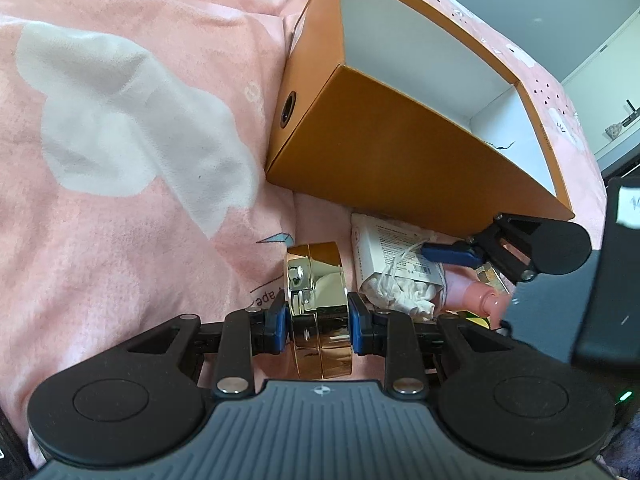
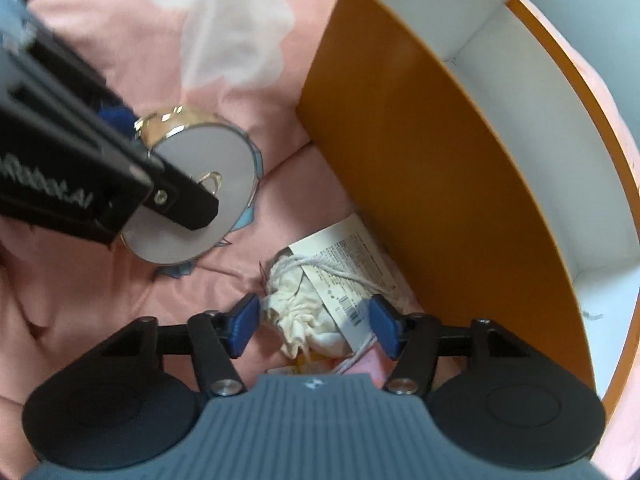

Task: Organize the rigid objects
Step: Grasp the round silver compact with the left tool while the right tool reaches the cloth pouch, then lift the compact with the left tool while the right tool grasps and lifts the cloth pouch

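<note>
My left gripper (image 1: 319, 319) is shut on a round gold compact mirror (image 1: 316, 280), held on edge just above the pink bedding; the mirror also shows in the right wrist view (image 2: 192, 196). An open orange box (image 1: 360, 128) with a white inside lies to the right of it, and its near wall fills the right wrist view (image 2: 420, 160). My right gripper (image 2: 314, 326) is open, its jaws on either side of a white cloth pouch with a paper label (image 2: 320, 300). The pouch also shows in the left wrist view (image 1: 400, 272), with the right gripper (image 1: 460, 252) over it.
Pink bedding (image 1: 120, 240) with white cloud prints covers the whole surface. A pink bottle (image 1: 480, 292) lies beside the pouch, partly hidden. A grey shelf and wall (image 1: 616, 80) stand beyond the bed at far right.
</note>
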